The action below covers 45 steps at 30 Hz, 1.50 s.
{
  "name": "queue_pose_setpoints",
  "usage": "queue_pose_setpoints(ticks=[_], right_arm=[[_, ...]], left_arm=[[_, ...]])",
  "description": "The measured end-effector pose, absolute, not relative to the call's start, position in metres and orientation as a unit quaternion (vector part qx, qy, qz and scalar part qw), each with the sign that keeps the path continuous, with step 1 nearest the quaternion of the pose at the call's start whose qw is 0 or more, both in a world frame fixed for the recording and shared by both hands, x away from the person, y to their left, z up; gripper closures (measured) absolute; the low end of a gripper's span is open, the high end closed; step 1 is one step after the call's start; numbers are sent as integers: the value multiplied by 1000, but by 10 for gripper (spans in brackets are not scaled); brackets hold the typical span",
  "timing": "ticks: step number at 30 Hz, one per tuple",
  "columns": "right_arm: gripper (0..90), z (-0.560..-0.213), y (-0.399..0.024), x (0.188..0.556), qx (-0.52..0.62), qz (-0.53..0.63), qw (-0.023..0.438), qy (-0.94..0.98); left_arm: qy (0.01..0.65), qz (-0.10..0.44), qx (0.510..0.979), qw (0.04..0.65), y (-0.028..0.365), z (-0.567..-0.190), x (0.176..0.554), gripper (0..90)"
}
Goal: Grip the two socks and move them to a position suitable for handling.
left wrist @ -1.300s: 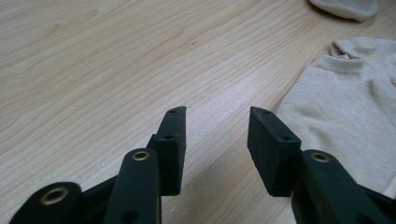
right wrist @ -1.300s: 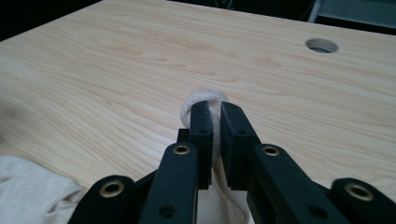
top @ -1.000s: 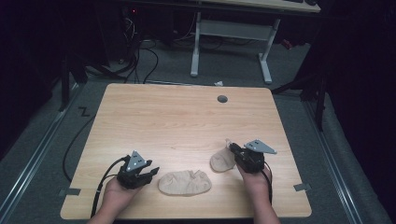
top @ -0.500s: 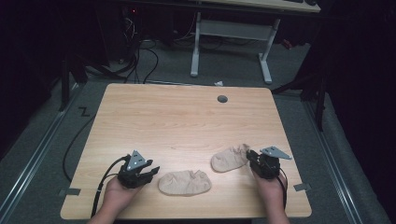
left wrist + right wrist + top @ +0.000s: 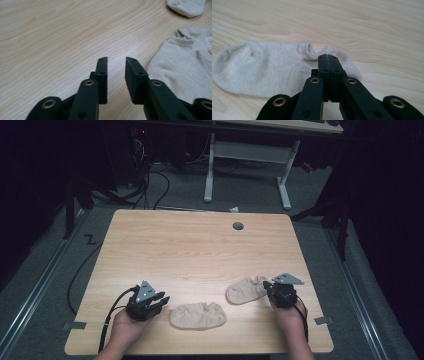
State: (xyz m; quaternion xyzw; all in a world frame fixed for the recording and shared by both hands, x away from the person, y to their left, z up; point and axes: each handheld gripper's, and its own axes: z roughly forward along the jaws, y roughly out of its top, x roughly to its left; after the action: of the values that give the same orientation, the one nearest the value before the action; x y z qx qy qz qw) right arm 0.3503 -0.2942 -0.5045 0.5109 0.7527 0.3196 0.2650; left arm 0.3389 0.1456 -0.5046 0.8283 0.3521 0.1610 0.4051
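Two beige ankle socks lie flat on the wooden table (image 5: pixel 200 250). The nearer sock (image 5: pixel 197 315) (image 5: pixel 180 65) rests just right of my left gripper (image 5: pixel 162 299) (image 5: pixel 116 60). That gripper's jaws have just been closing and stand open by a narrow gap with only bare wood between them. The other sock (image 5: pixel 245 290) (image 5: pixel 262 67) (image 5: pixel 186 6) lies farther right. My right gripper (image 5: pixel 267 287) (image 5: pixel 328 57) is shut, jaws pressed together, with its tips over that sock's cuff end. I see no fabric between them.
A round cable hole (image 5: pixel 238 226) sits near the table's far edge. Both hands rest close to the near edge. Beyond the table stands a white desk frame (image 5: pixel 210 170), with cables on the dark floor.
The right sock's end was held up by my right gripper; now it lies flat, and that gripper has shifted right and lower. The left hand has stayed put.
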Motion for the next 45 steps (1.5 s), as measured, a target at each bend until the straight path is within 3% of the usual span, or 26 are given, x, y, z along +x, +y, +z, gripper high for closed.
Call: queue_pose_setpoints(ticks=[4, 13, 22, 33, 40, 45], right_arm=[[900, -519, -286, 357, 510, 267, 257, 776], [900, -520, -285, 328, 522, 295, 215, 770], [900, -521, -235, 338, 488, 310, 189, 794], [900, -522, -171, 364, 421, 307, 188, 833], [877, -502, -197, 352, 441, 348, 220, 798], [814, -511, -216, 351, 466, 342, 213, 788]], left_arm=[[349, 156, 829, 409, 148, -503, 337, 777], [347, 149, 829, 412, 146, -503, 342, 800], [352, 144, 829, 411, 146, -504, 339, 803], [360, 143, 824, 413, 136, -508, 349, 777], [355, 146, 830, 404, 117, -510, 363, 718], [359, 138, 825, 414, 105, -514, 371, 663]])
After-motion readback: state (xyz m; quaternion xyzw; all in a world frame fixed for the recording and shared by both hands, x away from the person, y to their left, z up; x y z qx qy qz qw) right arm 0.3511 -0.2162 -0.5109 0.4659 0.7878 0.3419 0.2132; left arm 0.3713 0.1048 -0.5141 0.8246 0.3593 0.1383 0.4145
